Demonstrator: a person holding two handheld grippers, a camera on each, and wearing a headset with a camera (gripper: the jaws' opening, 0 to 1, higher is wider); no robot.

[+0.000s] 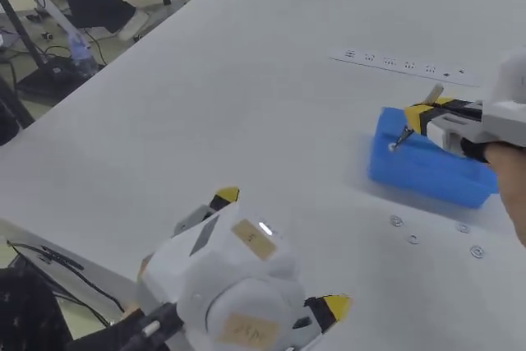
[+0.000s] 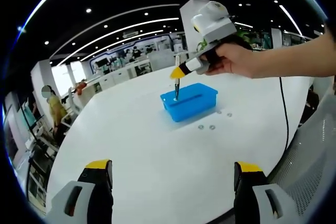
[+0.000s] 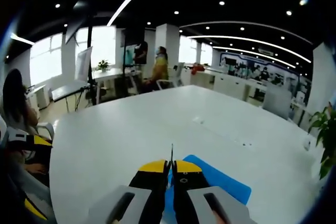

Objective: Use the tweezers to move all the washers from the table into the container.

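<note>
Right gripper [image 1: 423, 117] is clamping tweezers [image 1: 401, 137], tips pointing into container [image 1: 427, 174]. Left gripper [image 2: 171, 166] is gaping wide, holding nothing. Washers [image 1: 397, 221] lying beside container: probably light, thin, slippery; rim-pinching advised.

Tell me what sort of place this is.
Probably an open-plan office: a large white table with a built-in socket strip, long ceiling light strips, and rows of desks behind.

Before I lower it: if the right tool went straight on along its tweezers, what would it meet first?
Probably the floor of the blue container: the tweezers in the right tool point down into it. The gap left is unclear.
</note>
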